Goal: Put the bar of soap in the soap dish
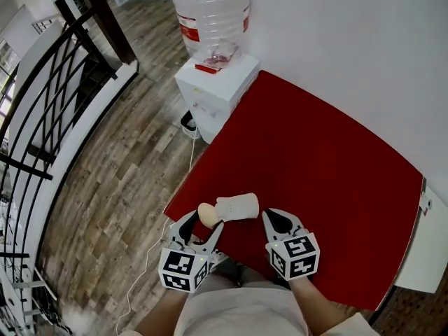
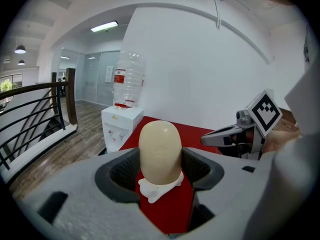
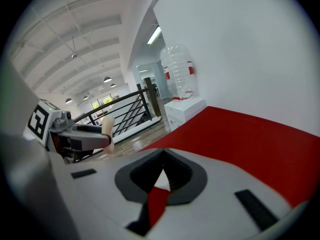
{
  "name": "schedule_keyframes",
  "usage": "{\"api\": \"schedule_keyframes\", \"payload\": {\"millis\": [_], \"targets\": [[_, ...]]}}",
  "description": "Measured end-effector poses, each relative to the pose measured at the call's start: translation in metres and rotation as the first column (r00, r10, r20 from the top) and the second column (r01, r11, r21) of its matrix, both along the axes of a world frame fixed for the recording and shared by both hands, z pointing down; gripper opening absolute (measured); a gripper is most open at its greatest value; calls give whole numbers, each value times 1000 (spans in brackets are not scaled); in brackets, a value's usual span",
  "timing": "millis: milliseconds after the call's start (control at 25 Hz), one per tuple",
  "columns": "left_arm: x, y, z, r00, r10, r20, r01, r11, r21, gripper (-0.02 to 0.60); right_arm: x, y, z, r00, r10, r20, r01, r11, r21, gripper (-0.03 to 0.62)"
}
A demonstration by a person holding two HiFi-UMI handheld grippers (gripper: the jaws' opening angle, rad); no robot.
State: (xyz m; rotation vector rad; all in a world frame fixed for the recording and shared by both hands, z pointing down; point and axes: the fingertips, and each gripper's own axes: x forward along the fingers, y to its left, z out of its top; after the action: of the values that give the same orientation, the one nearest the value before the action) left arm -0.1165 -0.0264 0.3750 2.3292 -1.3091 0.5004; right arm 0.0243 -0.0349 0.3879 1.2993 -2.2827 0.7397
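Observation:
My left gripper is shut on a cream oval bar of soap, holding it upright above the near left part of the red table. In the left gripper view the soap fills the gap between the jaws. Just beyond and below it lies the white soap dish, whose edge shows under the soap. My right gripper is shut, its tips meeting with nothing between them, just right of the dish. From the right gripper view, the left gripper and soap are at the left.
A white water dispenser with a clear bottle stands at the table's far left corner. A black stair railing runs along the wooden floor at the left. A white wall backs the table.

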Motion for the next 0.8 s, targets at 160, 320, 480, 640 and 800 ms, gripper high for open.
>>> {"api": "schedule_keyframes", "payload": {"millis": [160,320,480,640,800], "targets": [[-2,-16,17,1000,6,6,-6,1000,-9,268,1,-18,12,1000,17,1,-17,1000,-6,3],[-1,-28,41,1000,10,8,-10,1000,-30,268,6,-33,32,999,41,-3,-41,999,-23,4],[0,-40,56,1000,15,13,-15,999,-34,268,9,-42,44,999,50,-1,-50,998,-38,4],[1,-49,71,1000,18,12,-17,999,-50,268,6,-46,55,999,51,1,-51,997,-54,4],[5,-54,76,999,37,40,-35,999,-39,268,4,-46,63,999,47,7,-47,997,-68,3]]}}
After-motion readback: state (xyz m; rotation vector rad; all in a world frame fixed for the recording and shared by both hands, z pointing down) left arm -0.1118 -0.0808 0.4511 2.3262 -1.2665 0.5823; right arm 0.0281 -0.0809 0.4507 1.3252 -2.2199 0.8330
